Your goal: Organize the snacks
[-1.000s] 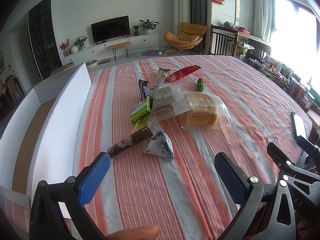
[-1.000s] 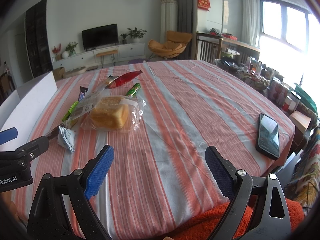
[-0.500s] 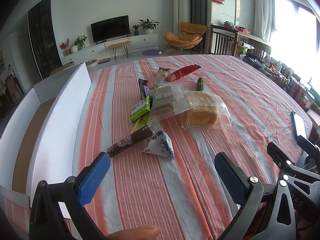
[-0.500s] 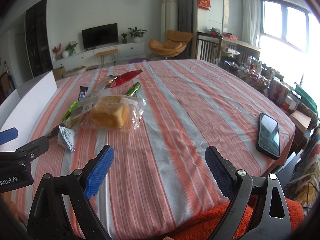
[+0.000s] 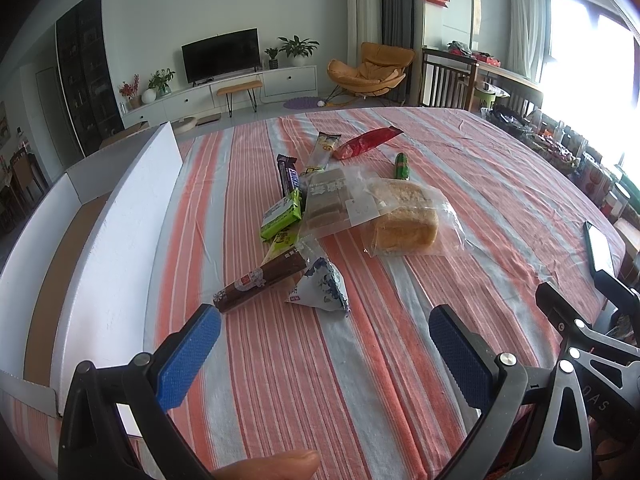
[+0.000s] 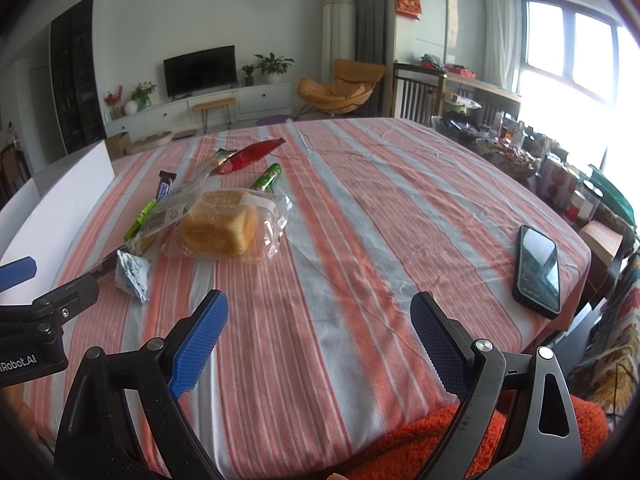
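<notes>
Left wrist view
Left gripper (image 5: pixel 324 350): spread wide, holding nothing, above the striped tabletop (image 5: pixel 500 184).
Snacks: brown bar (image 5: pixel 260 280) and white triangular packet (image 5: pixel 322 292) nearest; bagged bread (image 5: pixel 404 220) beyond.
White box (image 5: pixel 116 232): left of the pile.

Right wrist view
Right gripper (image 6: pixel 318 328): wide open, empty.
Bagged bread (image 6: pixel 220 228): ahead-left.
Phone (image 6: pixel 538 270): near the right edge.

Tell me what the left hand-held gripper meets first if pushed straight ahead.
Probably the white-and-blue triangular pouch, nearest in line with the open left hand-held gripper; the brown bar wrapper lies just left. Depth is uncertain.

Bare cloth (image 5: pixel 304 360) before snack pile (image 5: pixel 320 216); box wall (image 5: pixel 120 216) bounds left.
</notes>
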`<state>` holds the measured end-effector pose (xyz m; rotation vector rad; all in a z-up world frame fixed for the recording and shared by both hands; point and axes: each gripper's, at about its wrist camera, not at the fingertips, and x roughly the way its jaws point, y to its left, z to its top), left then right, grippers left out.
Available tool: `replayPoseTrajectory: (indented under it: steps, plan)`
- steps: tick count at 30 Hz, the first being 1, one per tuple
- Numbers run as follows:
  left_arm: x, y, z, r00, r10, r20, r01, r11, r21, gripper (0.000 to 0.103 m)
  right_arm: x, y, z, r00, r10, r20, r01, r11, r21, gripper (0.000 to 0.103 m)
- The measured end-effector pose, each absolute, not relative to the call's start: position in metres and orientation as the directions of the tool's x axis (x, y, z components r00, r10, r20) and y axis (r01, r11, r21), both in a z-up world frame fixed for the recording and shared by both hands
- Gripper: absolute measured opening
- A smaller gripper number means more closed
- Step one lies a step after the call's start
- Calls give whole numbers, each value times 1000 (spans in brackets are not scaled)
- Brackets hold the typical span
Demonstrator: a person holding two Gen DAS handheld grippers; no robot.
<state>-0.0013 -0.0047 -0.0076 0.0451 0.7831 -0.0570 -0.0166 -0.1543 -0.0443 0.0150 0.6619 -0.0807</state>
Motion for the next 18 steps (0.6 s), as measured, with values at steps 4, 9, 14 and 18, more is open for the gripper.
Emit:
replayPoseTrajectory:
  steps: [4, 9, 14, 18]
  plan:
    - [-1, -4, -11, 704, -35, -709, 69, 997, 20, 103, -17, -154, -45, 785, -70, -615, 80, 997, -12, 94]
    - [1, -4, -14, 700, -33, -713, 67, 998, 19, 103, -17, -154, -44, 785, -70, -615, 79, 997, -12, 94]
    - [2, -4, -17, 694, -31, -719, 67, 998, 21, 103, -16, -154, -45, 785, -70, -616, 80, 997, -12, 94]
    - [4, -4, -19, 689, -29, -724, 66, 998, 22, 103, -16, -154, -45, 785, -70, -616, 79, 997, -12, 94]
